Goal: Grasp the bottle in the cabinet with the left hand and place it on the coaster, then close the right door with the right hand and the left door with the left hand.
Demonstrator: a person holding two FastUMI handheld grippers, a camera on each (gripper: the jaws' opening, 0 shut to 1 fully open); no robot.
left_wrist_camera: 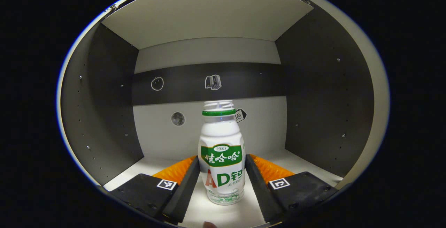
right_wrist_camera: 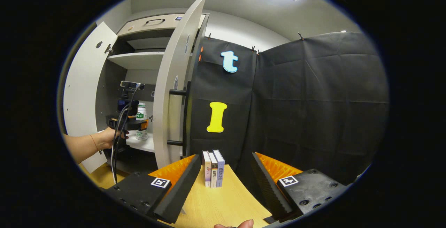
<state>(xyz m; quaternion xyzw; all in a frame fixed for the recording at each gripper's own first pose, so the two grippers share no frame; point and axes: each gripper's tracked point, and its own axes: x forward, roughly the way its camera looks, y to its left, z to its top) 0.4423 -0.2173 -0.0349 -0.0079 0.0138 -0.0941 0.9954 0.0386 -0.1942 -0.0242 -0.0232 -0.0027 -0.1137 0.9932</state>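
Note:
A white bottle (left_wrist_camera: pixel 221 158) with a green neck ring and green label stands upright on the cabinet's lower shelf (left_wrist_camera: pixel 146 167). My left gripper (left_wrist_camera: pixel 222 158) is inside the cabinet, and both fingers press the bottle's sides at label height. In the right gripper view the same bottle (right_wrist_camera: pixel 141 111) shows inside the open cabinet, with the left gripper (right_wrist_camera: pixel 137 125) around it and a hand (right_wrist_camera: pixel 104 139) holding that gripper. The cabinet's left door (right_wrist_camera: pixel 82 99) and right door (right_wrist_camera: pixel 174 92) both stand wide open. My right gripper (right_wrist_camera: pixel 225 156) is open over the wooden table (right_wrist_camera: pixel 223 203), holding nothing.
Three small books (right_wrist_camera: pixel 213 172) stand upright on the table just ahead of the right gripper. The right door carries a dark bar handle (right_wrist_camera: pixel 186 116) on its outer face. An upper shelf (right_wrist_camera: pixel 139 59) sits above the bottle's compartment. Black cloth walls close off the right side.

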